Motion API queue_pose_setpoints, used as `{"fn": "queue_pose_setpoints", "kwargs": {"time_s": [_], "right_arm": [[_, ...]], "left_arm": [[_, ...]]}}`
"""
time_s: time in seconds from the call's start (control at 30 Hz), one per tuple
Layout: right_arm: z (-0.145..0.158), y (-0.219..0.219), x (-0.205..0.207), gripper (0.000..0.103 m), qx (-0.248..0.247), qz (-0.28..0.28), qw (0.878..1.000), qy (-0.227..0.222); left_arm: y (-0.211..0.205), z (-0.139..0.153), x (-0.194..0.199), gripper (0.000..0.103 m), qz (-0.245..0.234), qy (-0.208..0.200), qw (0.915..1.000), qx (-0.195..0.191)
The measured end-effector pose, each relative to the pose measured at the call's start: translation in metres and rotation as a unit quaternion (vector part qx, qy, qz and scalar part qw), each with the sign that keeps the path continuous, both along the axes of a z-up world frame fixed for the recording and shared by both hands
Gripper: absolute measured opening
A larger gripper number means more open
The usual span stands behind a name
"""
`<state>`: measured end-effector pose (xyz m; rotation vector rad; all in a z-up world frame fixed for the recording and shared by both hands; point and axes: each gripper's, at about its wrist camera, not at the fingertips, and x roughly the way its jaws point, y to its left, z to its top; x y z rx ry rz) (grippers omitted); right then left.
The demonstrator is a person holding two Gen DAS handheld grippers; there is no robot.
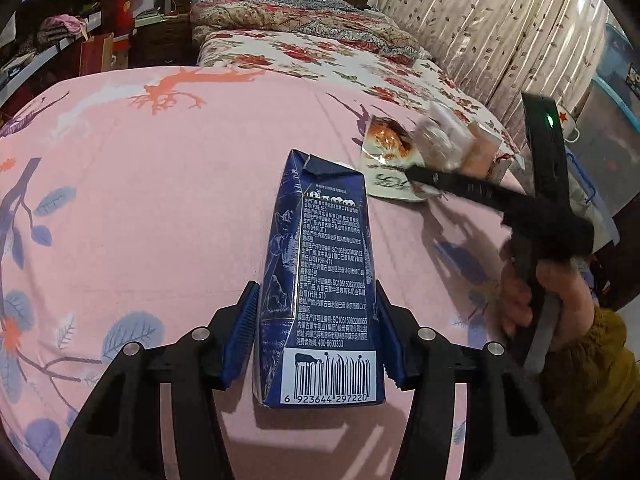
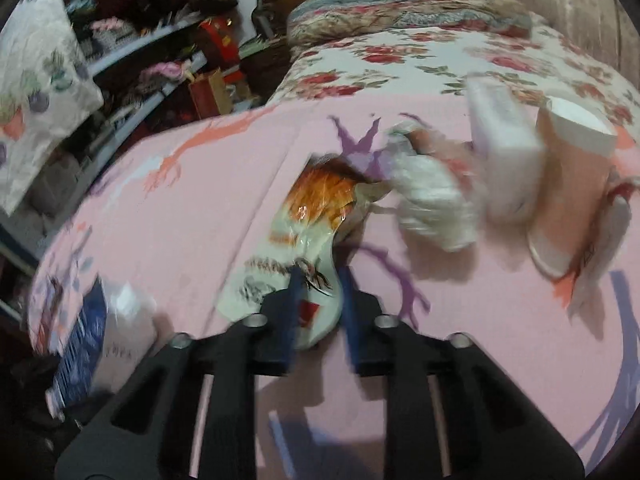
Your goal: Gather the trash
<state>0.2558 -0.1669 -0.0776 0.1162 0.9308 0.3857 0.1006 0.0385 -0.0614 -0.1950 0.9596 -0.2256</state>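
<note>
My left tool (image 1: 316, 344) holds the blue milk carton (image 1: 320, 280) by its lower half, pads pressed flat on both narrow sides, its base just over the pink bedsheet (image 1: 160, 200). To do this well I keep the squeeze light, since the carton looks empty and would crumple, and lift straight so it does not swing.

My right tool (image 2: 318, 308) is narrowed on the near end of the snack wrapper (image 2: 304, 240), which lies flat on the sheet; the blur hides how firm the pinch is, so I judge it needs checking before I pull.

Just beyond the wrapper sit a crumpled plastic bag (image 2: 432, 204), a white box (image 2: 504, 148) and a paper cup (image 2: 568, 184), close together. Dragging the wrapper back toward me avoids tipping them. The sheet to the left lies open; shelves (image 2: 140, 60) crowd that far edge.
</note>
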Motion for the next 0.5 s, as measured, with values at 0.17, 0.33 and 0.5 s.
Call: {"fn": "queue_pose_setpoints", "kwargs": {"time_s": [0.17,0.33,0.5], "right_arm": [[0.004,0.000,-0.046,0.008,0.025,0.025,0.999,0.003],[0.011,-0.016,-0.096,0.007,0.052,0.032,0.998,-0.002],[0.003,-0.036,-0.127,0.008,0.061,0.019,0.998,0.007]], "left_arm": [[0.002,0.000,0.002,0.052,0.001,0.000,1.0000,-0.004],[0.001,0.000,0.000,0.052,0.003,0.005,1.0000,-0.004],[-0.002,0.000,0.002,0.052,0.003,0.005,0.9999,0.008]]}}
